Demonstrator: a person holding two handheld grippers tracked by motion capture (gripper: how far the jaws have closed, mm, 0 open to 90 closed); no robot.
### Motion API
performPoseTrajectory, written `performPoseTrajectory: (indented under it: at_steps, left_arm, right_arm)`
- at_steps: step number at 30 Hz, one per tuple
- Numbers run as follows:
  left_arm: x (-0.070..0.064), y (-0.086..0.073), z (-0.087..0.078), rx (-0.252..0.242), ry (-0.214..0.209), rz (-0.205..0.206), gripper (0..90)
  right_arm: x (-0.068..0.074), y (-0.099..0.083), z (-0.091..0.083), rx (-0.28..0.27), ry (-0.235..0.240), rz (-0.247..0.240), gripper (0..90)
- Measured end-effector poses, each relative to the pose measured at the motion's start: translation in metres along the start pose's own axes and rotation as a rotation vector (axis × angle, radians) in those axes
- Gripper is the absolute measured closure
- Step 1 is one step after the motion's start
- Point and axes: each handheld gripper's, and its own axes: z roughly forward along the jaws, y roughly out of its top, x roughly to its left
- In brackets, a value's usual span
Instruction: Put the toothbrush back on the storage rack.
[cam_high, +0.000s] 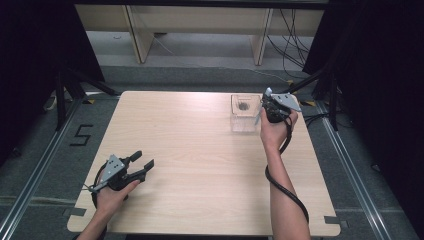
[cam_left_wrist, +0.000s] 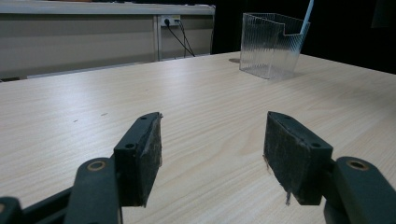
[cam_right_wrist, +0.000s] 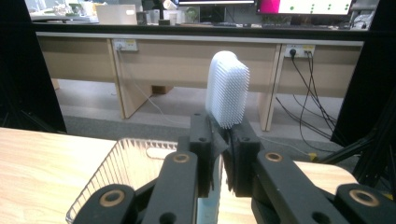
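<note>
A white toothbrush head (cam_right_wrist: 227, 88) with dense bristles stands upright above my right gripper (cam_right_wrist: 222, 140), which is shut on the brush's pale blue handle (cam_right_wrist: 208, 205). This gripper (cam_high: 269, 106) is held at the right rim of a clear ribbed plastic container (cam_high: 244, 113) at the table's far right. The container (cam_right_wrist: 125, 163) lies just below and left of the jaws, and the pale blue handle (cam_left_wrist: 308, 14) rises at its far side. Near the front left corner, my left gripper (cam_high: 142, 160) rests low over the table, open, its pads (cam_left_wrist: 149, 154) wide apart with nothing between them.
The light wooden table (cam_high: 200, 150) carries the container (cam_left_wrist: 271, 44) and the two grippers. Beyond its far edge are the floor, desk legs (cam_high: 137, 37) and hanging cables (cam_high: 292, 40). Black tripod legs (cam_high: 65, 87) stand off the left and right sides.
</note>
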Motion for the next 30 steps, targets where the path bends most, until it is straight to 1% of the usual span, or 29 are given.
performPoseTrajectory:
  at_steps: [1,2,3,4,5,6,7,8,9,10,17,19,20,22,24,26,27,29,30]
  left_arm:
    - [0.0,0.0,0.0,0.0,0.0,0.0,36.5]
    - [0.0,0.0,0.0,0.0,0.0,0.001,36.5]
    - [0.0,0.0,0.0,0.001,0.0,0.001,36.5]
    - [0.0,0.0,0.0,0.001,0.001,0.0,36.5]
    - [0.0,0.0,0.0,0.001,0.0,0.0,36.5]
    - [0.0,0.0,0.0,0.001,0.0,0.0,36.5]
    - [0.0,0.0,0.0,0.001,0.0,0.0,36.5]
    - [0.0,0.0,0.0,0.0,0.0,0.0,36.5]
    - [0.0,0.0,0.0,0.002,0.0,0.0,36.5]
    - [0.0,0.0,0.0,0.001,0.0,-0.001,36.5]
    - [0.0,0.0,0.0,0.002,0.0,-0.001,36.5]
    - [0.0,0.0,0.0,0.002,0.0,-0.001,36.5]
    - [0.0,0.0,0.0,0.002,0.0,-0.001,36.5]
    - [0.0,0.0,0.0,0.003,0.0,-0.001,36.5]
    - [0.0,0.0,0.0,0.003,0.0,-0.001,36.5]
    - [0.0,0.0,0.0,0.003,0.001,-0.001,36.5]
    - [0.0,0.0,0.0,0.003,0.001,0.0,36.5]
    - [0.0,0.0,0.0,0.002,0.0,-0.001,36.5]
    - [0.0,0.0,0.001,0.002,0.0,-0.001,36.5]
  right_arm:
    - [0.001,-0.002,0.0,0.003,0.0,0.016,82.9]
    - [0.0,-0.003,0.0,0.007,0.004,0.005,82.9]
    - [0.0,-0.004,0.0,0.012,0.003,0.005,82.9]
    - [0.002,-0.006,0.001,0.014,0.001,0.016,82.9]
    - [0.001,-0.007,0.002,0.014,0.007,0.014,82.9]
    - [0.002,-0.009,0.001,0.022,0.002,0.021,82.9]
    - [0.001,-0.01,0.002,0.023,0.0,0.011,82.9]
    - [0.003,-0.011,0.001,0.03,0.003,0.033,82.8]
    - [0.002,-0.013,0.002,0.025,0.005,0.023,82.8]
    - [0.002,-0.014,0.002,0.036,0.006,0.024,82.8]
    - [0.003,-0.021,0.003,0.042,0.005,0.036,82.5]
    - [0.002,-0.021,0.004,0.046,0.011,0.025,82.4]
    - [0.002,-0.022,0.004,0.048,0.013,0.036,82.4]
    - [0.003,-0.023,0.004,0.041,0.006,0.043,82.3]
    - [0.002,-0.024,0.003,0.046,0.004,0.033,82.2]
    - [0.002,-0.024,0.004,0.053,0.0,0.034,82.0]
    - [0.003,-0.025,0.004,0.051,0.005,0.047,82.0]
    - [0.001,-0.026,0.004,0.047,0.014,0.024,81.9]
    - [0.001,-0.026,0.004,0.047,0.009,0.025,81.7]
